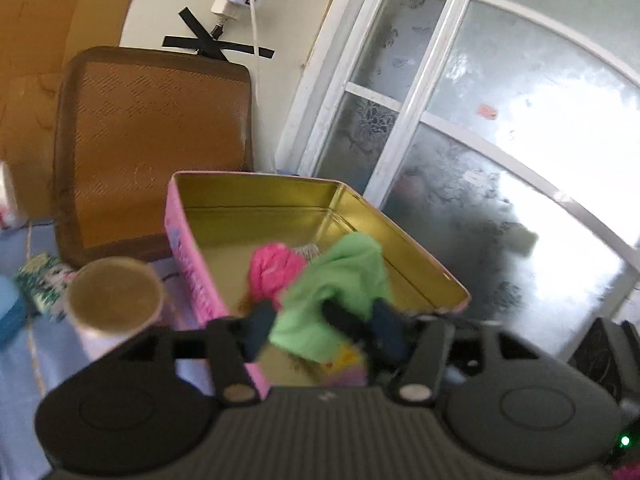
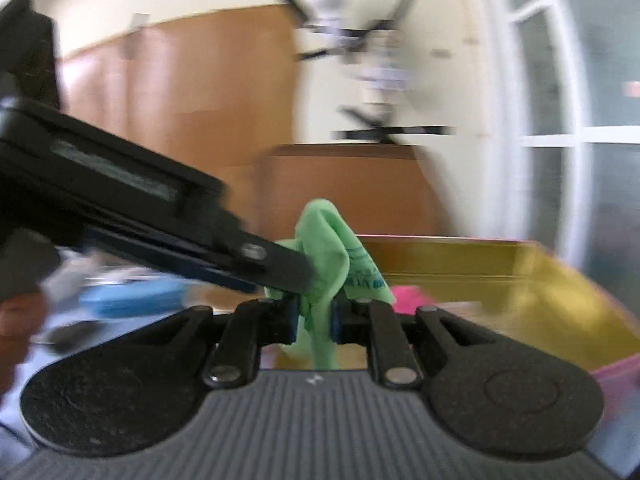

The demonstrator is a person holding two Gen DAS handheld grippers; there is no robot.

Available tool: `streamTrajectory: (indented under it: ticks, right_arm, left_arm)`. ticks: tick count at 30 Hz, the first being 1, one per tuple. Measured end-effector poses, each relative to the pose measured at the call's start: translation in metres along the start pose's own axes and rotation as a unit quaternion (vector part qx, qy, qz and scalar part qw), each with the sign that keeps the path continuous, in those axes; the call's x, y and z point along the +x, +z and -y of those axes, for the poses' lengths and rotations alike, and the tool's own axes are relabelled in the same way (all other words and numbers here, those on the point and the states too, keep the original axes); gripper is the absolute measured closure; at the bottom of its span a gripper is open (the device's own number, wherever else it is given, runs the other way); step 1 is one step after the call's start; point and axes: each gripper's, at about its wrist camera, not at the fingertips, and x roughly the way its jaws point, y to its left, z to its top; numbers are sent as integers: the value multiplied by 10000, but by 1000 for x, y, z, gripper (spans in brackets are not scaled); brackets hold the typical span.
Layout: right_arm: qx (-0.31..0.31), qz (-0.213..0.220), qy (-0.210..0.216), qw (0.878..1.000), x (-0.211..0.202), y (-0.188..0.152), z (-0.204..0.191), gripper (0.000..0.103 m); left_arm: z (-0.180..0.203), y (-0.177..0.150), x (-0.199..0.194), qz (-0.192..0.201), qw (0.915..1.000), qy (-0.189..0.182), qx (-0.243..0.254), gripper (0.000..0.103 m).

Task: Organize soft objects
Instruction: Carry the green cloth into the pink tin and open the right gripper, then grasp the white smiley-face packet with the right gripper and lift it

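Note:
A green cloth [image 1: 340, 280] hangs over the near corner of a pink tin with a gold inside [image 1: 280, 216]. My left gripper [image 1: 320, 320] has the cloth between its wide-set fingers; its grip is unclear. My right gripper [image 2: 314, 316] is shut on the same green cloth [image 2: 324, 260]. In the right wrist view, the left gripper's finger [image 2: 280, 264] comes in from the left and touches the cloth. A pink soft object [image 1: 272, 270] lies inside the tin, also in the right wrist view [image 2: 412, 298].
A brown woven cushion [image 1: 152, 148] leans on the wall behind the tin. A cardboard tube [image 1: 114, 296] stands left of the tin, with a small patterned packet [image 1: 46, 284] and a blue object [image 2: 132, 298] farther left. A glass door [image 1: 480, 140] is to the right.

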Motion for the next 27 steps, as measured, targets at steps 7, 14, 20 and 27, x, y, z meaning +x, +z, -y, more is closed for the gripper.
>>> streamTrajectory:
  ticks: [7,14,20,27]
  right_arm:
    - [618,-452,-1540,9851,28,-15,74,35]
    - [834,351,-965,9912,3,-4,43,32]
    - [512,85,895,9946,15,16,-36,32]
    - [65,-895,2298,9691,55,22,-147,31]
  left_arm:
    - [-8,-12,-14,216,9985,486,95,32]
    - [-81,-53,-87,579,9892,1080,-803,32]
    - [-162,-105,-165,954,9478,2503,-1728,32]
    - [-212,-149,-206,1092,9160,3238,-2102,31]
